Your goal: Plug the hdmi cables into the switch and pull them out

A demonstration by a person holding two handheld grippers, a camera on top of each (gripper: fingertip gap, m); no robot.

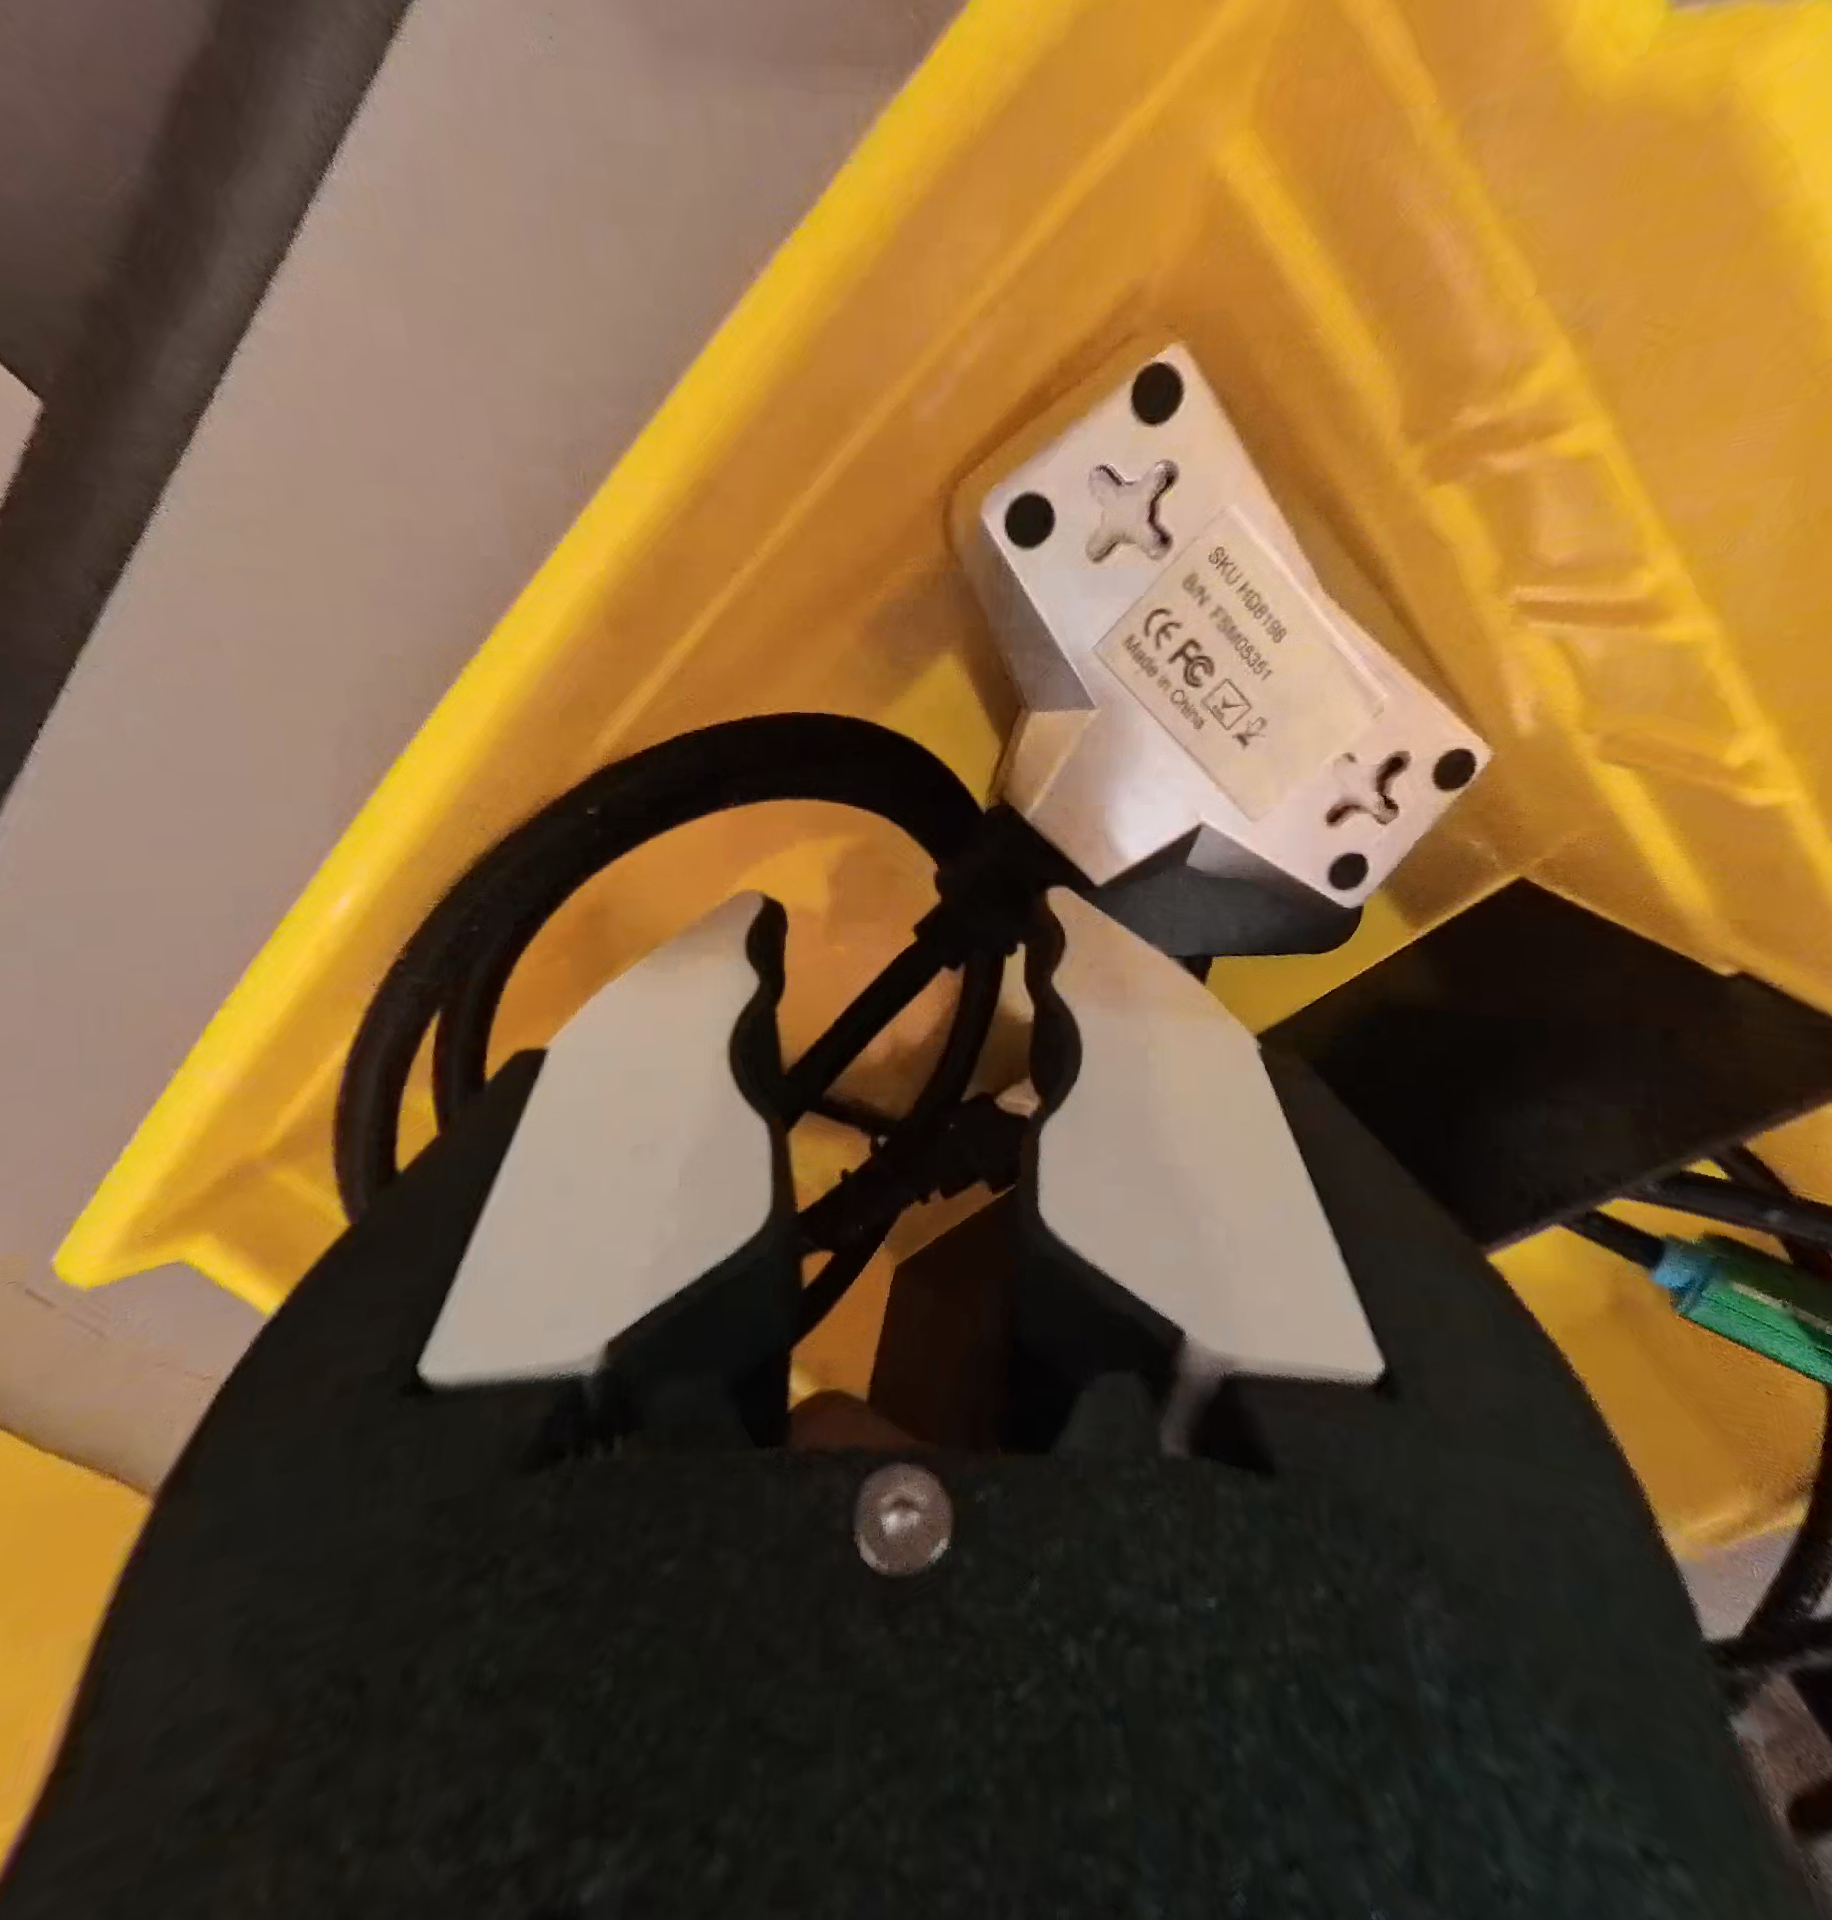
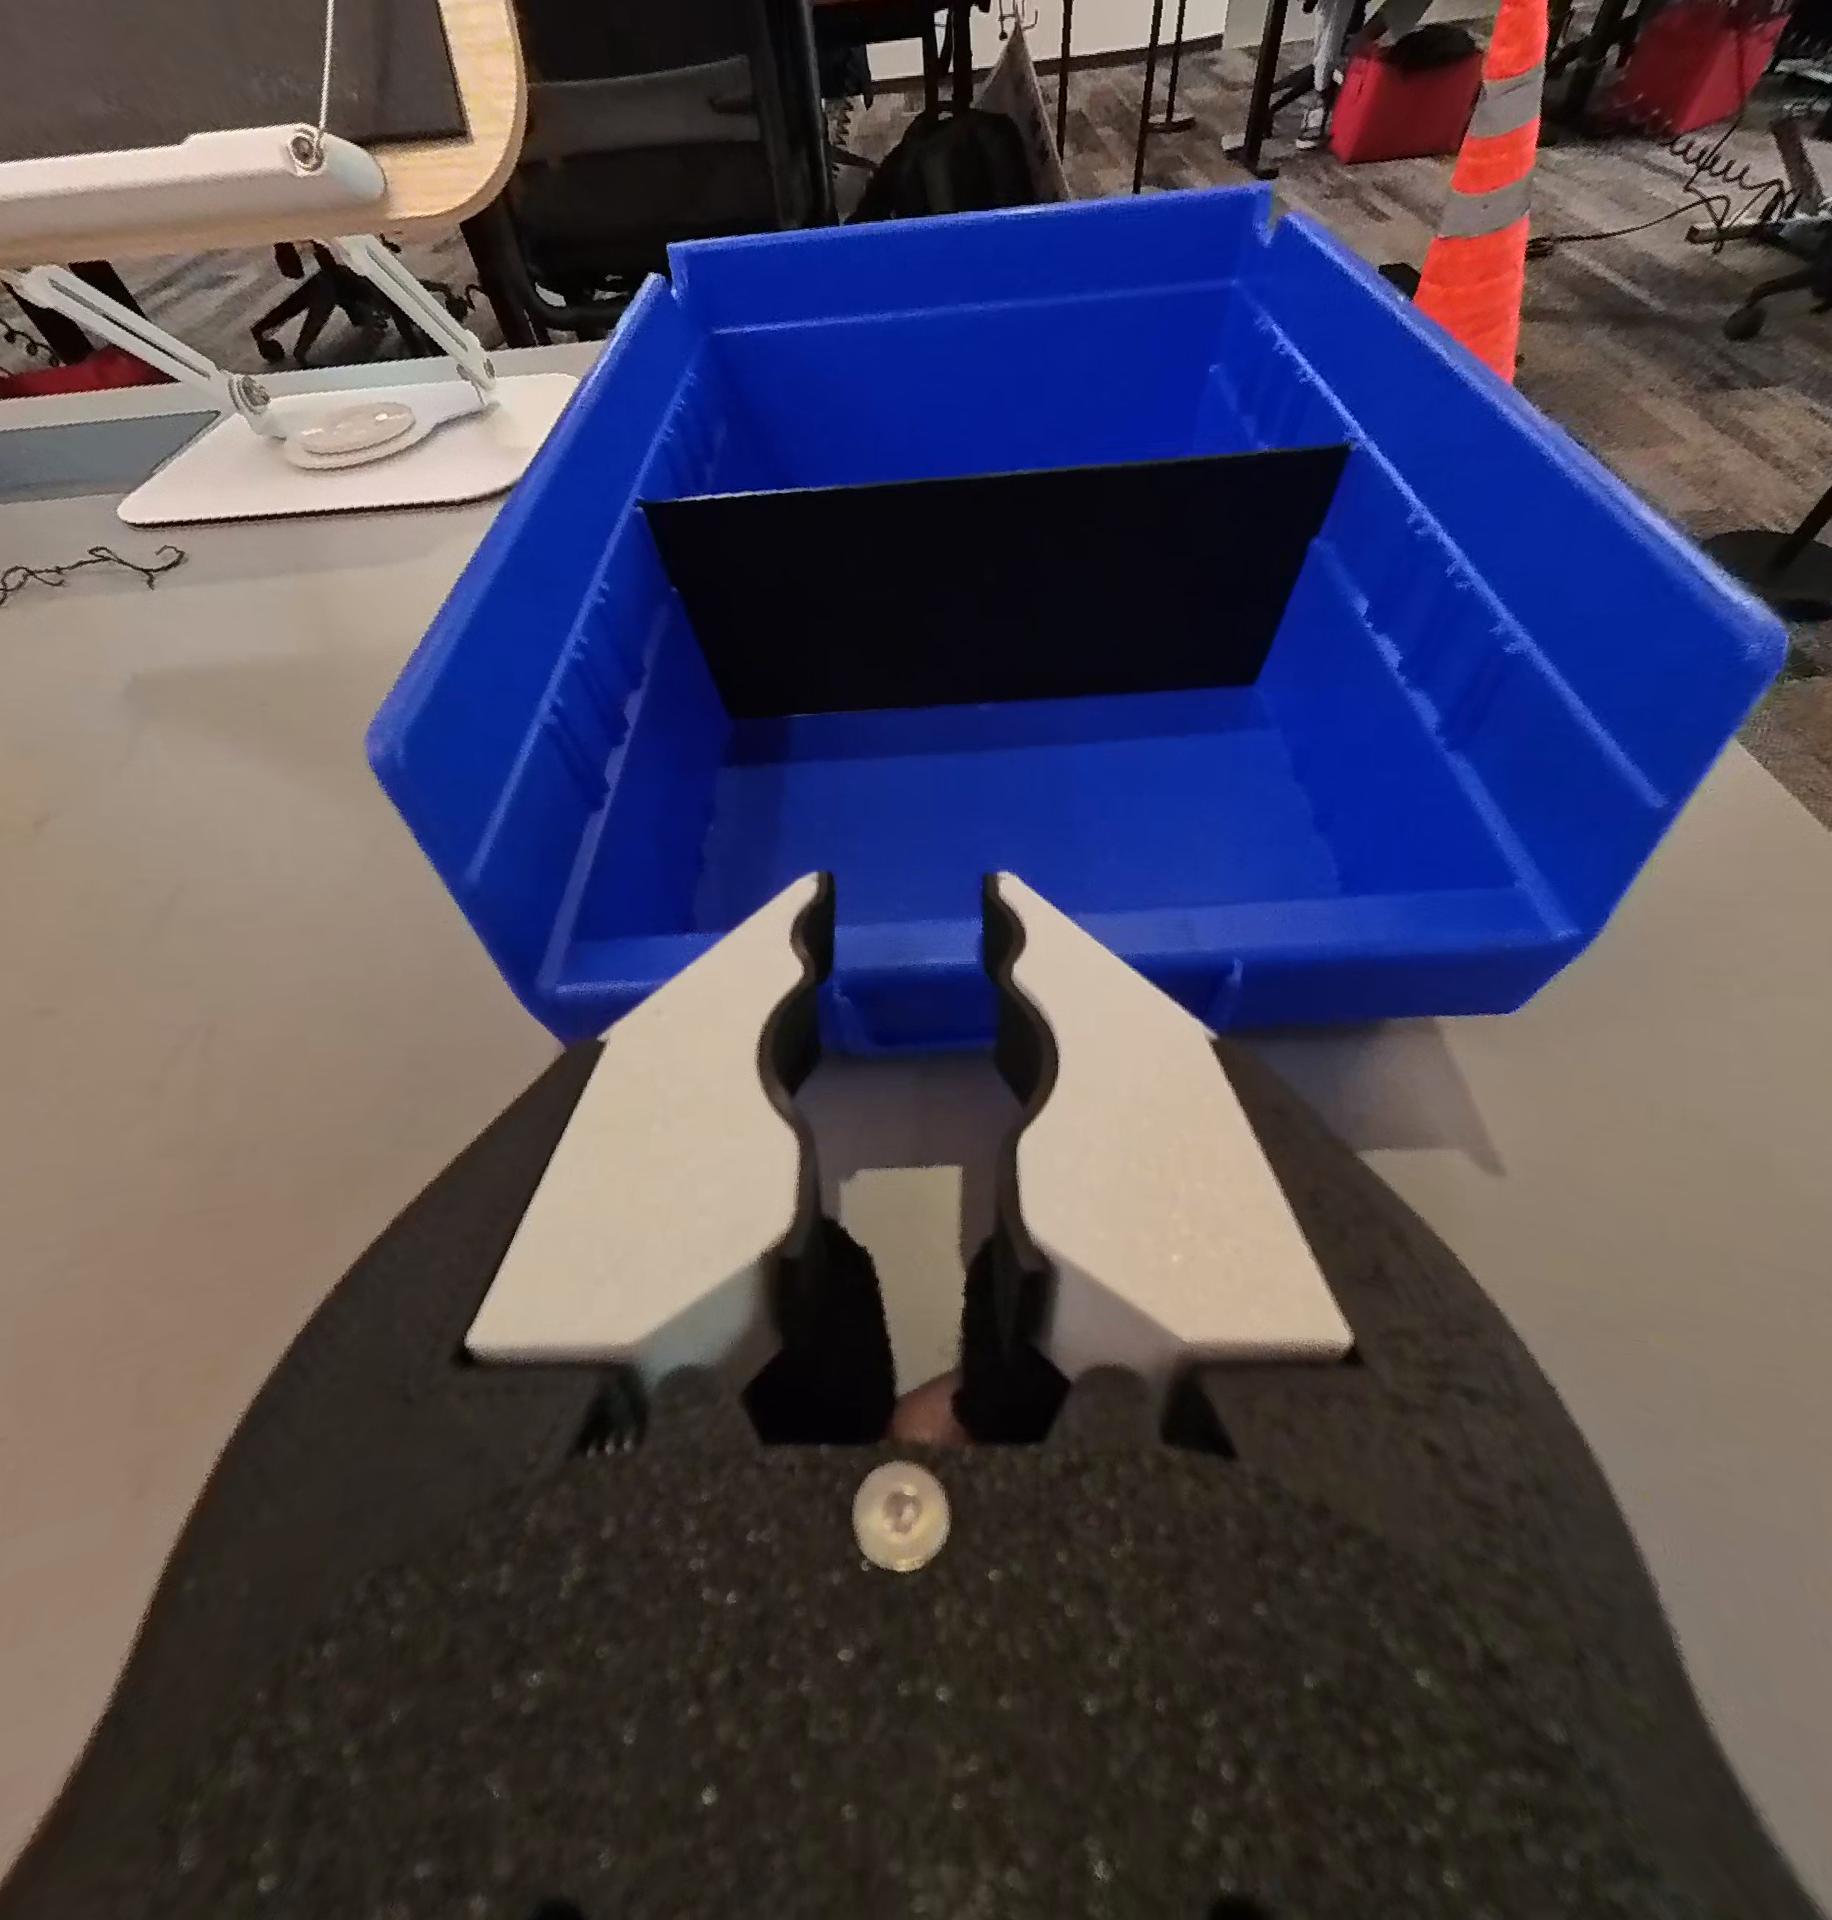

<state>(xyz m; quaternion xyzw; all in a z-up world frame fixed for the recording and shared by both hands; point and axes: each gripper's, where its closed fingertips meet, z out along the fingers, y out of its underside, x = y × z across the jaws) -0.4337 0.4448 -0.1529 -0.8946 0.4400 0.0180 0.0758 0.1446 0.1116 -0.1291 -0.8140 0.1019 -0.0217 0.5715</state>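
In the left wrist view a silver HDMI switch (image 1: 1203,644) lies underside up in a yellow bin (image 1: 787,520), with a label on its back. A black plug (image 1: 1224,914) sits at its near end. Black cables (image 1: 621,790) loop from it, bundled by a tie (image 1: 979,883). My left gripper (image 1: 907,925) is open, its fingers either side of the bundled cables, just short of the switch. My right gripper (image 2: 907,894) is open with a narrow gap and empty, above the grey table (image 2: 164,935) at the front edge of an empty blue bin (image 2: 1514,665).
A black divider (image 1: 1566,1060) stands in the yellow bin to the right of the switch. Beyond it lie more cables and a green connector (image 1: 1764,1309). The blue bin has a black divider (image 2: 995,582). A white stand (image 2: 320,436) sits far left and an orange cone (image 2: 1483,187) stands behind.
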